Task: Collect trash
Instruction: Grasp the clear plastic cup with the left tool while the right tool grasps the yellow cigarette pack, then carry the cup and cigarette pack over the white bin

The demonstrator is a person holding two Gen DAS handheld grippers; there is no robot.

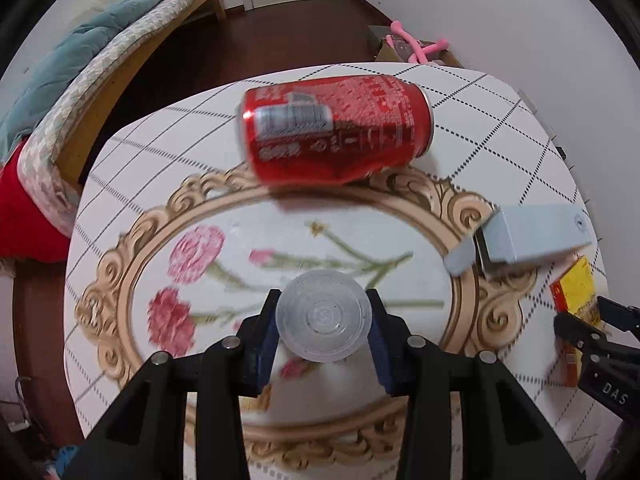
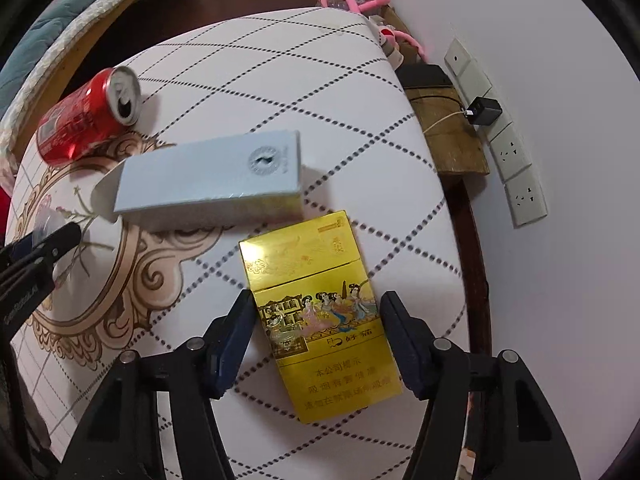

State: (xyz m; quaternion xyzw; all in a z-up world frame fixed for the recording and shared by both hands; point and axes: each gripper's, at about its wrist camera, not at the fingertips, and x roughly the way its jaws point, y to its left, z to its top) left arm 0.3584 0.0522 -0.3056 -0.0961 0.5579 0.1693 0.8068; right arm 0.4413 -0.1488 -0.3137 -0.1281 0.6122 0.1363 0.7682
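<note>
My left gripper is shut on a clear plastic cup, its round base facing the camera, held above the table. A dented red soda can lies on its side beyond it; it also shows in the right wrist view. A pale blue box lies at the right, also in the right wrist view. My right gripper is open, its jaws on either side of a yellow cigarette pack lying flat on the table; the pack also shows in the left wrist view.
The round table has a white cloth with a flower and gold-frame print. A bed stands at the left. A wall with sockets, a charger and a wooden stool are at the right. Pink toys lie on the floor.
</note>
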